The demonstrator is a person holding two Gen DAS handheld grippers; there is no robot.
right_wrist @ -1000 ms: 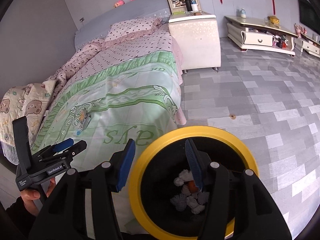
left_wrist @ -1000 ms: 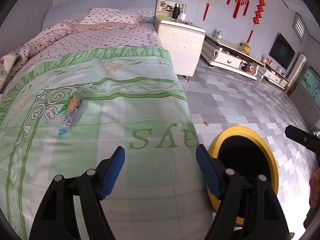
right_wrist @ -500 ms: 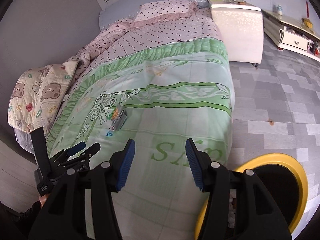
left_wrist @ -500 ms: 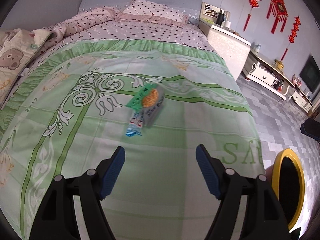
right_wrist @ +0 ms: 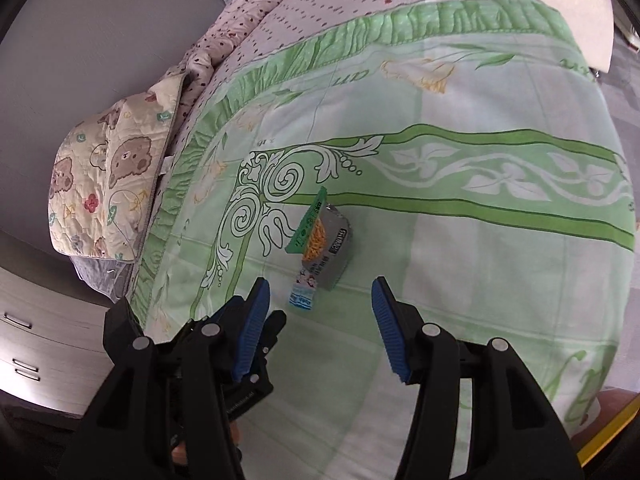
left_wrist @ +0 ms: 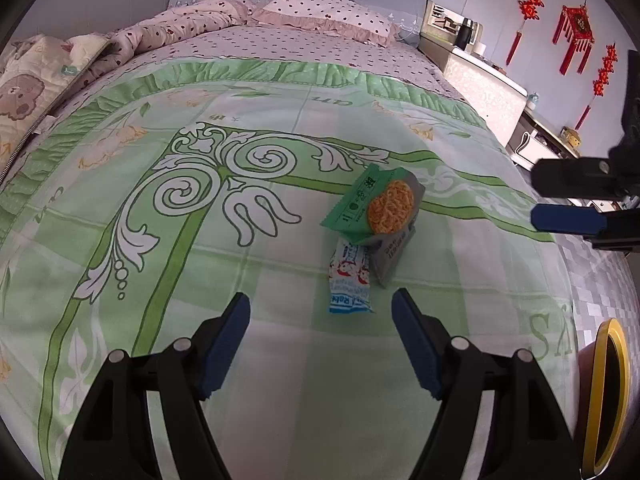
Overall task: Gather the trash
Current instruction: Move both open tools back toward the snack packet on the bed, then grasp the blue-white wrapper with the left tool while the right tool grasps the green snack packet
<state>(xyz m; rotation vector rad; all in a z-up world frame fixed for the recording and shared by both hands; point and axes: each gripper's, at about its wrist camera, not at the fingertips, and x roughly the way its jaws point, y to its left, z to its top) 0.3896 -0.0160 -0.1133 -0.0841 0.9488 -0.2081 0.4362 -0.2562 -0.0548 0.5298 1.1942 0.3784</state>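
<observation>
1. two hand-held grippers hang over a bed spread with a green and white floral bedsheet (left_wrist: 280, 380), both angled down toward the trash lying on it.
2. the left gripper (left_wrist: 320, 330) has its blue-padded jaws spread wide with nothing between them; its fingertips sit just short of the wrappers and touch neither.
3. the right gripper (right_wrist: 320, 320) is also parted and empty, its jaws at a middling gap, with the trash just beyond its tips in the right wrist view.
4. the trash is two pieces resting together near the middle of the sheet: a green noodle packet (left_wrist: 372, 208), grey-backed and propped up at a tilt, and a small blue and white wrapper (left_wrist: 350, 280) lying flat, its far end tucked under the packet.
5. in the left wrist view one blue pad of the right gripper shows at the right edge, well apart from the packet.
6. a yellow-rimmed bin (left_wrist: 608, 396) stands on the floor beside the foot of the bed.
7. a dotted pillow (left_wrist: 328, 8) lies at the headboard, and a bear-print quilt (right_wrist: 108, 184) hangs off the bed's far side.
</observation>
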